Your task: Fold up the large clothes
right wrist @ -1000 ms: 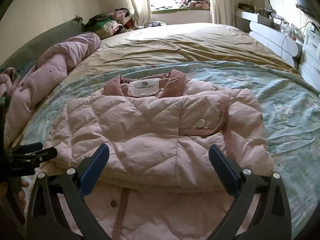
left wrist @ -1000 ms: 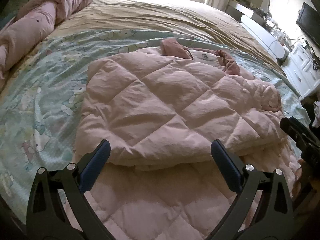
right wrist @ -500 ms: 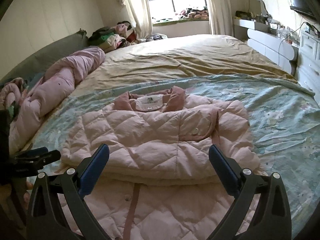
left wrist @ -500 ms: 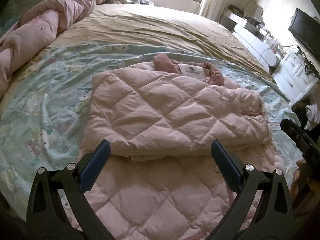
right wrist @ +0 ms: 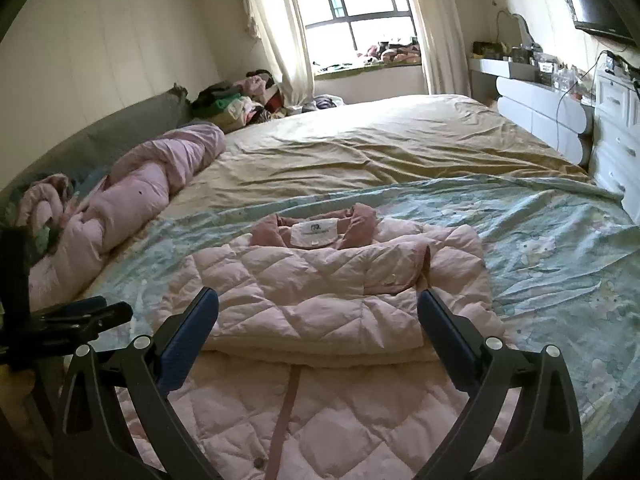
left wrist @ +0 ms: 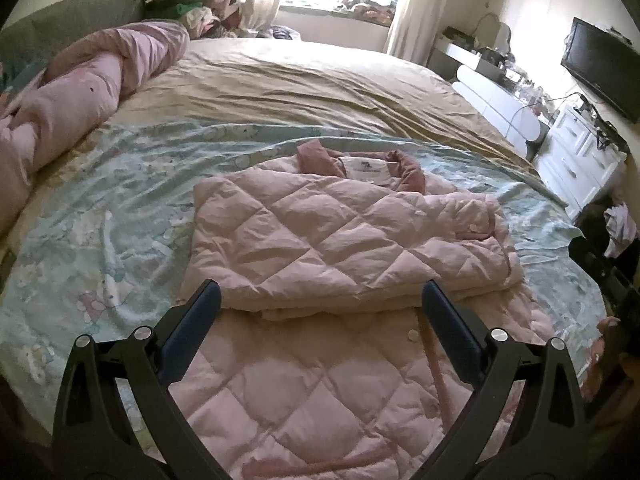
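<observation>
below both spread tools (left wrist: 320,320), half-folded jacket (left wrist: 344,240)

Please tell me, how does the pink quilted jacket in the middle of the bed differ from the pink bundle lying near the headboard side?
The quilted jacket lies flat and partly folded on the green patterned sheet; the pink bundle is rolled and twisted into a long heap. The jacket shows diamond stitching, a darker collar and a white label; the bundle shows none of these. Both are pale pink and puffy.

Matt quilted cloth jacket (left wrist: 344,240), wrinkled sheet (left wrist: 120,216)
</observation>
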A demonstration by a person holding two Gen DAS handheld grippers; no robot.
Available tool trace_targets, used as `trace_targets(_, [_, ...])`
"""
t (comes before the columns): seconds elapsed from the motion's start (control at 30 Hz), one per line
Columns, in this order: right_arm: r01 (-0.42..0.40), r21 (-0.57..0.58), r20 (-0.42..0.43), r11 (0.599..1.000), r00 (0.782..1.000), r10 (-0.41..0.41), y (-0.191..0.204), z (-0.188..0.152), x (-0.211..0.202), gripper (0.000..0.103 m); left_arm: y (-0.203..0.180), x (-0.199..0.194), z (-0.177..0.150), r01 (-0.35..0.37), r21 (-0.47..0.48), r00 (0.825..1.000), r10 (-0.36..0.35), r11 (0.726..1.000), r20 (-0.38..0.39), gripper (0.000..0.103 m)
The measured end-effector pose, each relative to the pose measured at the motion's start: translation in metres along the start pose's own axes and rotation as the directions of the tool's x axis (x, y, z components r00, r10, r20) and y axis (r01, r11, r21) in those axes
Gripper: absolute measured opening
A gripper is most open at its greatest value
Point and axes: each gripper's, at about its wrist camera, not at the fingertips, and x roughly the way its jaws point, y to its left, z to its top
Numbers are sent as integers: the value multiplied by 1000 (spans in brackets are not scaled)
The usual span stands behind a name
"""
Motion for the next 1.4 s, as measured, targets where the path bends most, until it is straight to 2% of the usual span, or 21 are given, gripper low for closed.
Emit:
trace_targets(0.27, [-37,21,29,999,999,37,0,-1,-26,99,-8,-18,-7,8,14,999,-8,1000,33,94])
trace_targets(0.73, [-44,-8,72,999,996,45,7,-7,-63,99,-19,-46,-25,17,43,997,-20,999,75,94])
trace_targets(1.4, [-18,-31,42,999,999,19,-7,-46,-99,99,-12,-56,-78,-26,55,998,23,998,54,94])
